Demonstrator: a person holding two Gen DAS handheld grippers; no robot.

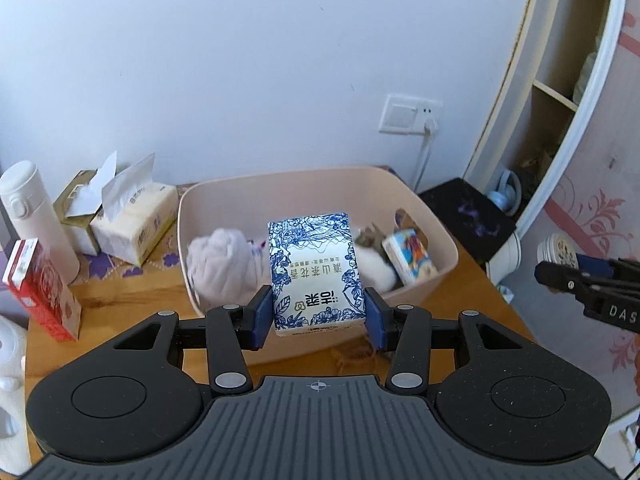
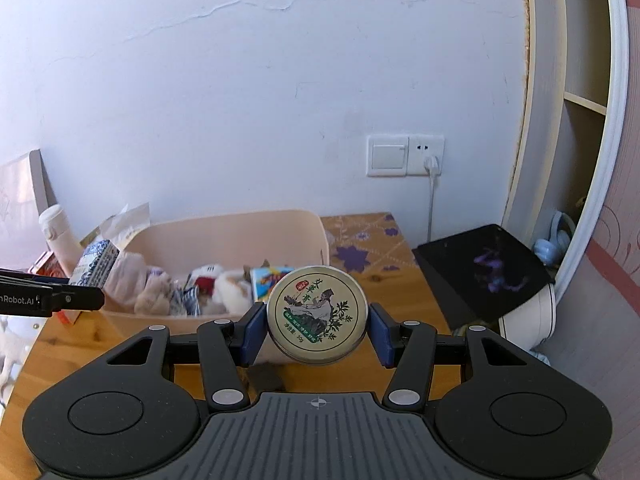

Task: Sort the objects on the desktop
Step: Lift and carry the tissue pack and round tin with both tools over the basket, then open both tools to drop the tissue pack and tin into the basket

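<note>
My left gripper (image 1: 319,318) is shut on a blue-and-white floral tissue pack (image 1: 316,272) and holds it above the near rim of a pink storage bin (image 1: 224,196). The bin holds a pale plush item (image 1: 222,266), a small colourful box (image 1: 410,256) and other soft toys. My right gripper (image 2: 318,334) is shut on a round tin with a green herbal picture (image 2: 317,314), held above the wooden desk (image 2: 404,292) in front of the bin (image 2: 240,236). The tissue pack also shows in the right wrist view (image 2: 94,266).
At the desk's left stand a white flask (image 1: 32,216), open tissue packs (image 1: 132,216) and a red box (image 1: 40,290). A small dark block (image 2: 266,376) lies on the desk under the right gripper. A black cloth-covered object (image 2: 484,272) sits right of the desk, by a shelf.
</note>
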